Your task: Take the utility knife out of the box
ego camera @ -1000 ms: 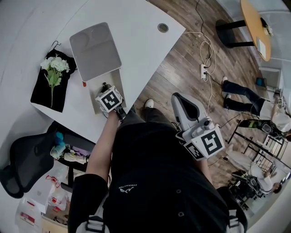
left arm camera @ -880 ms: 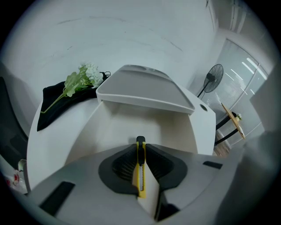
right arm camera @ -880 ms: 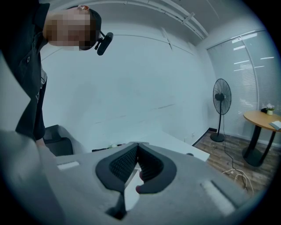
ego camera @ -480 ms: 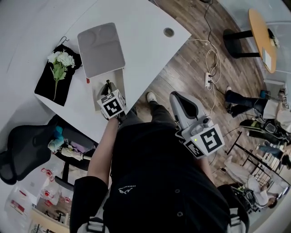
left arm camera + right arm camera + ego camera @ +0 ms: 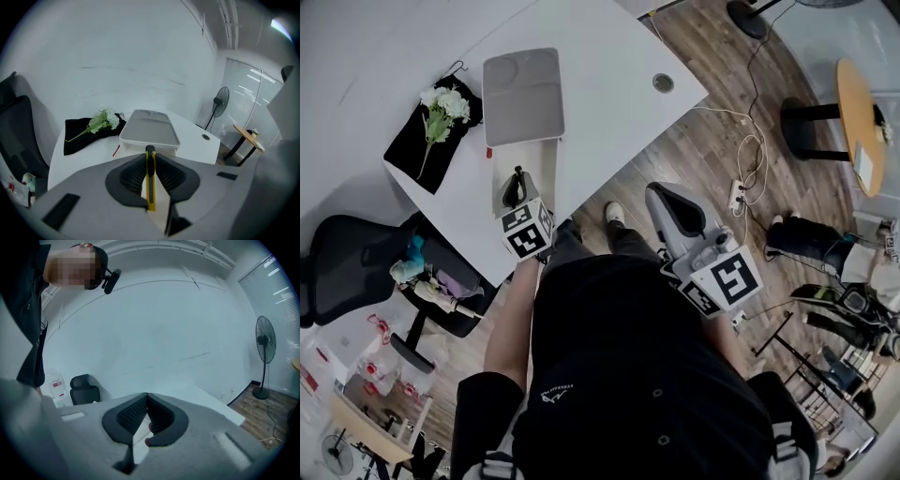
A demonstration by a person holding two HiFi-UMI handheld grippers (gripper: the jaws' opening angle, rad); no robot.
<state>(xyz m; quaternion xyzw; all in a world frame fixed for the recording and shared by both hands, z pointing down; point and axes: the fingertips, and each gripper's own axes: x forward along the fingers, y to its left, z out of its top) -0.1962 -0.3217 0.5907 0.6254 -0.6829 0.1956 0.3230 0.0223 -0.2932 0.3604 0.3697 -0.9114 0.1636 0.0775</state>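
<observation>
Our left gripper [image 5: 150,157] is clamped on the utility knife [image 5: 150,187], whose yellow body runs along the pads. Over the last second we have raised it from the box floor, so the knife looks nearly out. The open box [image 5: 546,161] lies below, at twelve o'clock from the tips. Our right gripper [image 5: 146,397] hangs closed and empty.

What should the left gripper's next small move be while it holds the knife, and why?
Probably carry it sideways over the bare table beside the box and lower it there. The left gripper is shut on the utility knife, which hangs above the open box, so only setting it down seems left.
</observation>
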